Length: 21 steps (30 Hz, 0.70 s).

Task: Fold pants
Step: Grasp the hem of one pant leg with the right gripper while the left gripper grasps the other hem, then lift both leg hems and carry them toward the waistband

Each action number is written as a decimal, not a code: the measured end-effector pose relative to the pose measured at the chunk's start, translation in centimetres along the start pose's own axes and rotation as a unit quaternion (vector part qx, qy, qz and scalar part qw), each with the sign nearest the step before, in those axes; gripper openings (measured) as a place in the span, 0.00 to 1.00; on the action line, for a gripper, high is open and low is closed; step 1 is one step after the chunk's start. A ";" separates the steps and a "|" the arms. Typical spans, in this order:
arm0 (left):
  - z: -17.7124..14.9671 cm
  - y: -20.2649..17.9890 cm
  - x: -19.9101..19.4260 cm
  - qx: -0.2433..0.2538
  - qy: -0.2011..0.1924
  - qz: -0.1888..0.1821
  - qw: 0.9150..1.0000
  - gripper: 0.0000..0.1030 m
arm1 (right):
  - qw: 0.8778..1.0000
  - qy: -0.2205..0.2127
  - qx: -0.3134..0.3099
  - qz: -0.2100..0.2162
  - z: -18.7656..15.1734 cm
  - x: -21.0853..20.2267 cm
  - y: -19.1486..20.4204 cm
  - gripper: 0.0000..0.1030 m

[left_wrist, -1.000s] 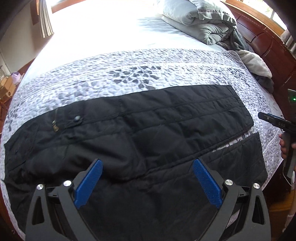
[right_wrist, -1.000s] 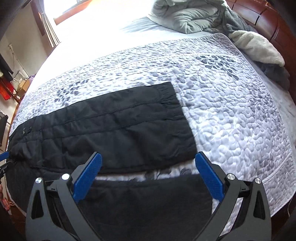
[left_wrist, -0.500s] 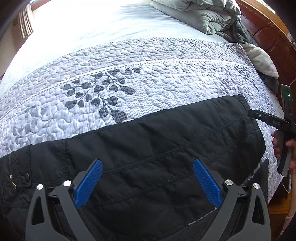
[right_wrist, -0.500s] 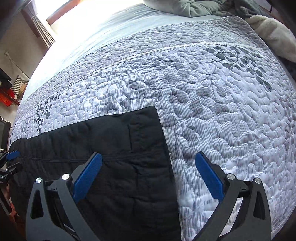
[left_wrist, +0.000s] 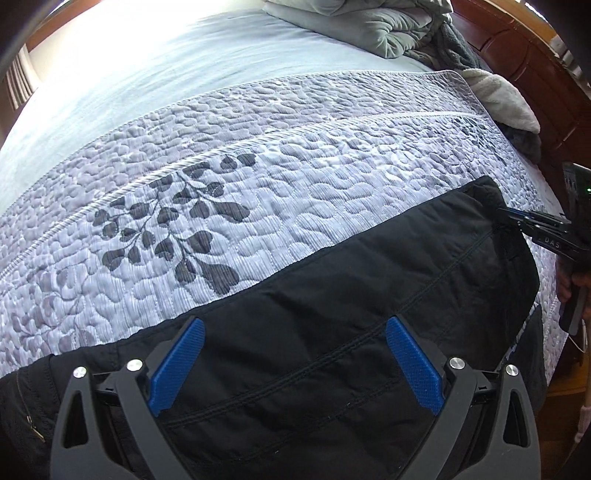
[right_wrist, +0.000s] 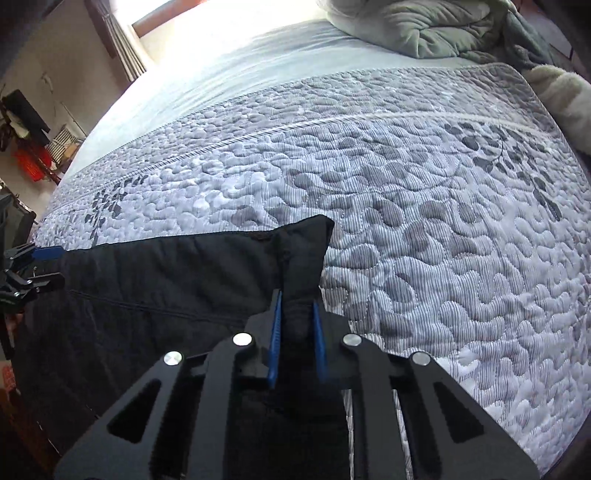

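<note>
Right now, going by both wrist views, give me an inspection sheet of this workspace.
Surface: quilted bedspread over a bed, leaf print.
Job's things: black pants laid flat along the near edge.
Clutter: grey comforter and cream fleece blanket bunched at the far side.
Grippers: left gripper open above the pants; right gripper shut on the pants' cuff.
Cables: thin white cable, right edge.
Surroundings: wooden headboard, window.

A grey quilt [left_wrist: 295, 177] with dark leaf prints spreads ahead of the grippers; beyond it lies a pale sheet [left_wrist: 155, 74]; far ahead and to the right sits a bunched grey comforter [right_wrist: 436, 26], a cream fleece [left_wrist: 506, 103] beside it; a wooden headboard [left_wrist: 524, 55] runs along the right; curtains [right_wrist: 122, 44] hang far left.
</note>
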<state>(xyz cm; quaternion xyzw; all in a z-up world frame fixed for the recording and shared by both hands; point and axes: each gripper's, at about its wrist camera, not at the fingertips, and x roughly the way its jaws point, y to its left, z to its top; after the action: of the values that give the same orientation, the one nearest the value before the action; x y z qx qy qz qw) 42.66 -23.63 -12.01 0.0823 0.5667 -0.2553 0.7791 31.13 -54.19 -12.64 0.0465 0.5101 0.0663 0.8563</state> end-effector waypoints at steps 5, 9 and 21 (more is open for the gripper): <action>1.9 -0.7 1.1 0.038 -0.007 -0.015 0.999 0.96 | 0.996 -0.063 -0.015 0.053 -0.1 -3.8 0.2 0.11; 3.8 -1.1 2.0 0.065 -0.004 -0.046 0.997 0.96 | 0.991 -0.102 -0.024 0.082 -0.1 -6.1 0.2 0.11; 4.8 -2.5 4.6 0.109 0.039 -0.088 0.989 0.58 | 0.986 -0.123 -0.023 0.107 -0.8 -6.6 0.1 0.11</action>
<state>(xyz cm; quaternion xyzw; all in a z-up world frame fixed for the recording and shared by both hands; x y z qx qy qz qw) 46.52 -29.18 -14.20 0.1267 0.5702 -0.3801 0.7172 27.33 -55.16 -7.24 0.0886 0.3912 0.1632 0.9014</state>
